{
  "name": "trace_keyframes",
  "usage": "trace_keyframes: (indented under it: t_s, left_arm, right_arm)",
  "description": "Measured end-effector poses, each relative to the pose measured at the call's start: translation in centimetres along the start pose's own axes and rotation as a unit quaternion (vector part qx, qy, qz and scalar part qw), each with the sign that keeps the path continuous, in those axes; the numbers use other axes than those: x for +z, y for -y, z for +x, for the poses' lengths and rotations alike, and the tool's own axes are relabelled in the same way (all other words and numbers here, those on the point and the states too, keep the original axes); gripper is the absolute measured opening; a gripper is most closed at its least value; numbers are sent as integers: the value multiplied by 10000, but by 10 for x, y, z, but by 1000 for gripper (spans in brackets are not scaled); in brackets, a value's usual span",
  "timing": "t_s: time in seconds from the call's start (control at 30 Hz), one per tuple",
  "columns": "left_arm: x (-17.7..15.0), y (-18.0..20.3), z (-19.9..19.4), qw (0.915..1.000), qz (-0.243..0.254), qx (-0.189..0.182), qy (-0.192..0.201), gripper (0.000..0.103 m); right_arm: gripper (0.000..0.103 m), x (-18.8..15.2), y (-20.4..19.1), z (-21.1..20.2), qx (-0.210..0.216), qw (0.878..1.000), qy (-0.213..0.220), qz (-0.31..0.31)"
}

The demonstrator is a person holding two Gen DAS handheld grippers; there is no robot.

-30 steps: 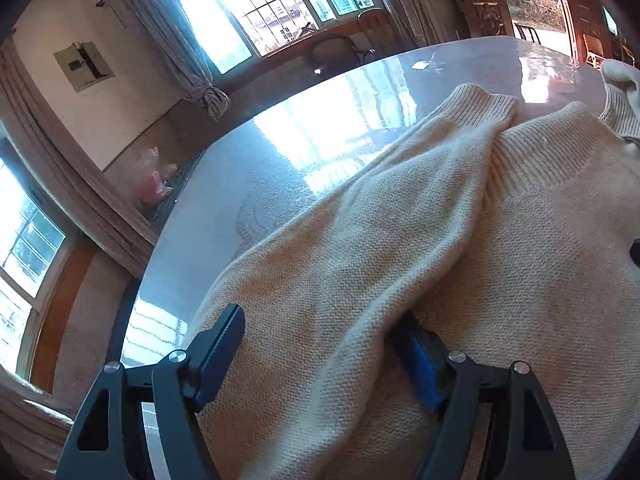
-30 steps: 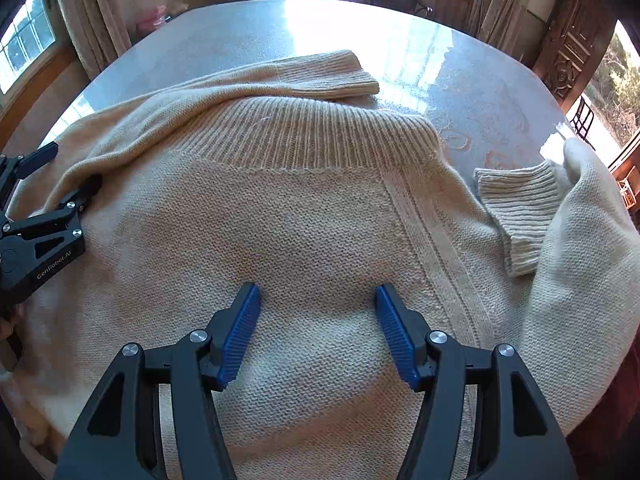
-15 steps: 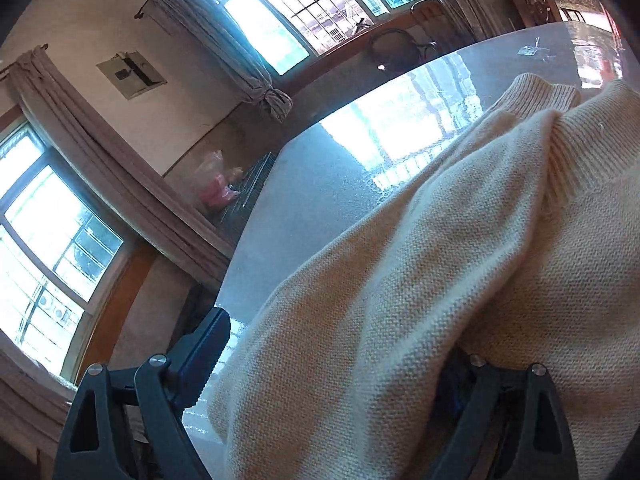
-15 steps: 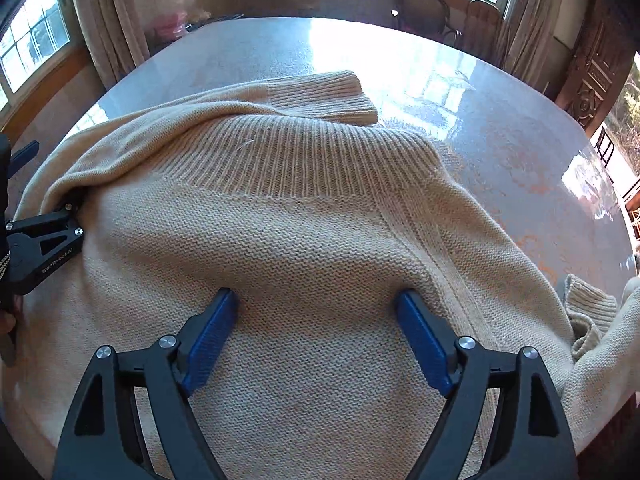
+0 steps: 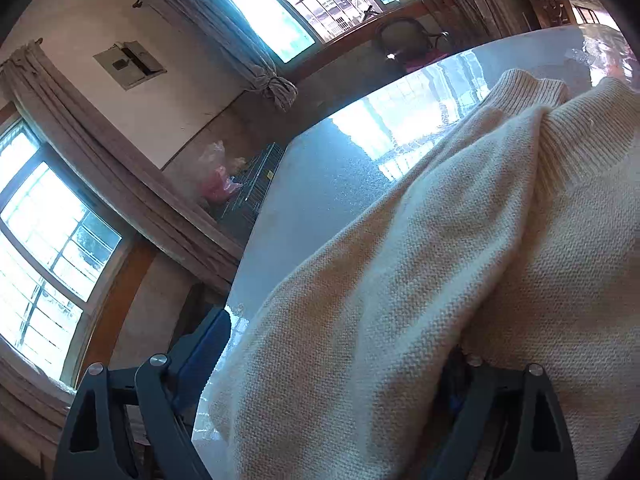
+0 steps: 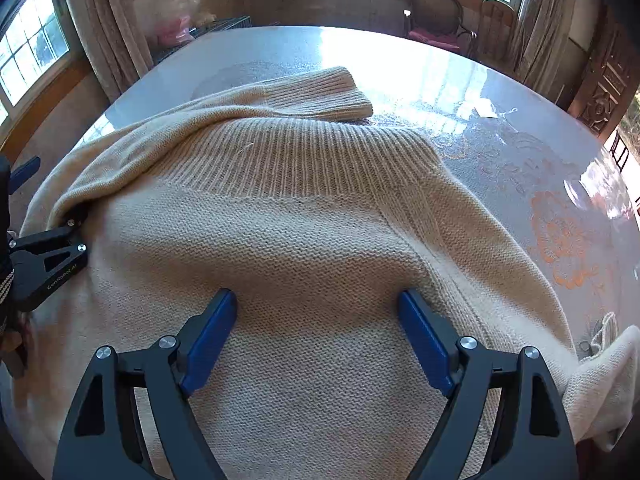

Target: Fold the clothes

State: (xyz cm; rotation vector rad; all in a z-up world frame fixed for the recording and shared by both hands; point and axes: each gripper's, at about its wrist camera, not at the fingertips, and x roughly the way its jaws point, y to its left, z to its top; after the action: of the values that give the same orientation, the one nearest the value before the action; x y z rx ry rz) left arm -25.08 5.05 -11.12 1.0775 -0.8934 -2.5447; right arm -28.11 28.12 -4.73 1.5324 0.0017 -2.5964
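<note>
Sweater (image 6: 320,240) on table (image 6: 520,140), sleeve between open left hand-held gripper (image 5: 340,360).

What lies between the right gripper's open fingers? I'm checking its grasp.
Only the sweater's flat knit body lies between the right gripper's spread fingers, seen in the right wrist view.

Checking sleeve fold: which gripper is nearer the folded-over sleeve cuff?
Left. The left gripper is open astride that sleeve's upper part, and the sleeve cuff lies up-table from it. The right gripper is open over the sweater body, off the sleeve.
</note>
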Motion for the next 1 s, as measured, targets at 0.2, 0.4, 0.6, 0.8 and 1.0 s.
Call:
trace_keyframes:
  t_s: [0.2, 0.4, 0.6, 0.8, 1.0]
  left_arm:
    - [-27, 7, -67, 9988, 376, -194, 258, 89]
    - [-86, 8, -113, 9973, 278, -511, -441, 89]
    - [-144, 6, -146, 9991, 299, -215, -195, 89]
    - [-168, -3, -157, 9988, 432, -221, 72, 89]
    - [-184, -25, -153, 9953, 674, -463, 512, 89]
  right_arm:
    - [85, -31, -7, -37, 499, 9987, -137, 46]
    - [85, -97, -69, -58, 350, 9860, -580, -1523]
    - [85, -168, -67, -79, -33, 9710, -947, -2193]
    - [85, -226, -32, -117, -115, 9727, -1218, -1972]
    - [85, -285, 19, -157, -202, 9795, -1319, -1512]
